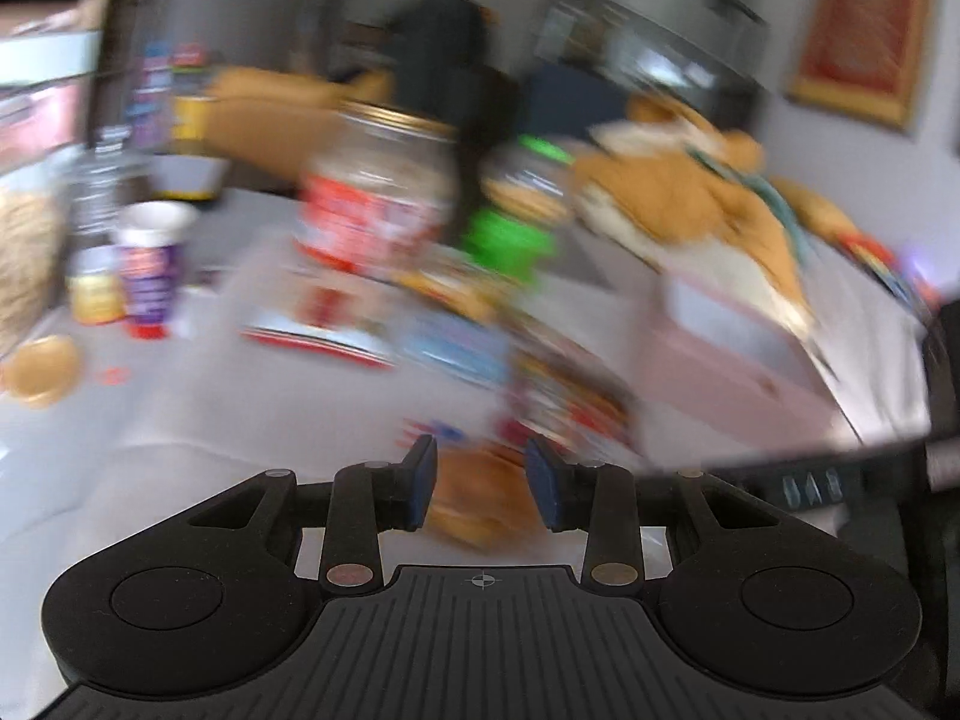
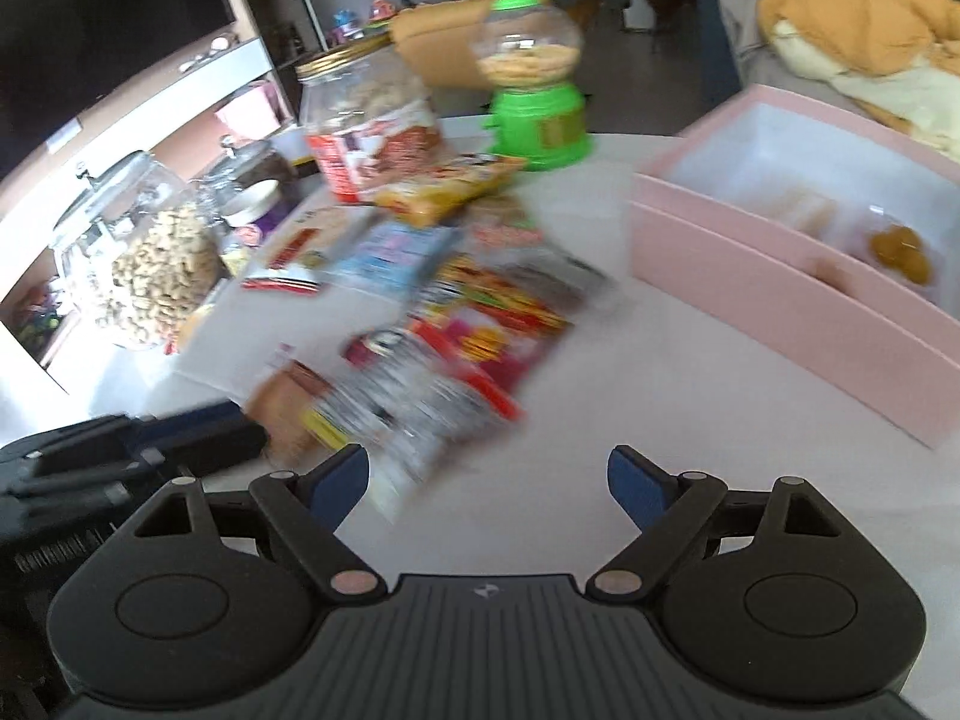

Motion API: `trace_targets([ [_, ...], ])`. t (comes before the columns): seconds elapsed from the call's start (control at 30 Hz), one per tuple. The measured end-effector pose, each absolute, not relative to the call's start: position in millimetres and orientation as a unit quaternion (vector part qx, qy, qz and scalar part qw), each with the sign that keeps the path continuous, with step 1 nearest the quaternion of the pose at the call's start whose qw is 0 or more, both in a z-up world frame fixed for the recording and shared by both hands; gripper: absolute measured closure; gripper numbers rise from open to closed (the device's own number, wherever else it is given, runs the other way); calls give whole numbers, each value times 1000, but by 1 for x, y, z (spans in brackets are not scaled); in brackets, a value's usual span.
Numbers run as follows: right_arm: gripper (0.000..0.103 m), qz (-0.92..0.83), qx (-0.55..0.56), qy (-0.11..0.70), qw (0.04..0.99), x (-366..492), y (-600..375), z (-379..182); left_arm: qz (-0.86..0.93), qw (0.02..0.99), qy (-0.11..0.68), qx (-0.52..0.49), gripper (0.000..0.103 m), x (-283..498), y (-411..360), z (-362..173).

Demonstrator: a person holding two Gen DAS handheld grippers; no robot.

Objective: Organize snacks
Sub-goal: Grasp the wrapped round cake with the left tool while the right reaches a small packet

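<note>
Left gripper [image 1: 481,489] sits low over the surface [image 1: 180,396], jaws fairly narrow with a brown pastry-like snack [image 1: 480,501] in the gap between the blue pads [image 1: 423,480]; heavy blur, can't tell if the pads actually touch it. From the right wrist view the left gripper [image 2: 228,429] shows at the near left, tips at the near end of the snack pile, touching a brown wrapped snack [image 2: 288,402]. Right gripper [image 2: 487,480] is wide apart, nothing between its pads, hovering over bare surface [image 2: 630,396]. The snack packets [image 2: 456,324] lie just ahead and left of it, a loose heap running from near-left to far-centre, nearest silver packet [image 2: 414,414] just beyond its left pad. Pink box [image 2: 780,312] is to the right, well apart from the pile, with a few yellow-brown items [image 2: 900,249] inside. Far behind the pile: clear jar with gold lid and red label [image 2: 369,120], green candy dispenser [image 2: 537,84] to its right. Far left: glass jar of pale nuts or puffs [image 2: 150,264]. Orange and cream bedding [image 2: 864,30] at far right, off the surface.
</note>
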State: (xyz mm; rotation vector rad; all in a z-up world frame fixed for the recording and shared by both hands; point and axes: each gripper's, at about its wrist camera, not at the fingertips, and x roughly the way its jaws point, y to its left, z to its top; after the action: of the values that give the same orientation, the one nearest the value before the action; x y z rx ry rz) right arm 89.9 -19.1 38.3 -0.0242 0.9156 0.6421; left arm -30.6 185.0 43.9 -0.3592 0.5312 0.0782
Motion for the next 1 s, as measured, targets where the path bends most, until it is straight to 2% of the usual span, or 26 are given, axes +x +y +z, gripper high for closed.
trace_targets([
  [0.23, 16, 286, -103, 413, 859, 92, 37, 23, 57, 929, 290, -223, 65, -18, 203, 23],
  [0.57, 16, 179, -96, 415, 887, 88, -71, 17, -99, 916, 326, -210, 64, -6, 140, 13],
  [0.8, 13, 145, -54, 408, 900, 77, -129, 11, -132, 943, 293, -87, 64, -15, 102, 37],
  [0.97, 11, 147, -63, 381, 911, 68, -128, 7, -118, 932, 340, 41, 64, 8, 73, 33],
  [1.0, 11, 150, -61, 381, 910, 68, -129, 7, -125, 927, 349, 61, 59, 11, 67, 30],
])
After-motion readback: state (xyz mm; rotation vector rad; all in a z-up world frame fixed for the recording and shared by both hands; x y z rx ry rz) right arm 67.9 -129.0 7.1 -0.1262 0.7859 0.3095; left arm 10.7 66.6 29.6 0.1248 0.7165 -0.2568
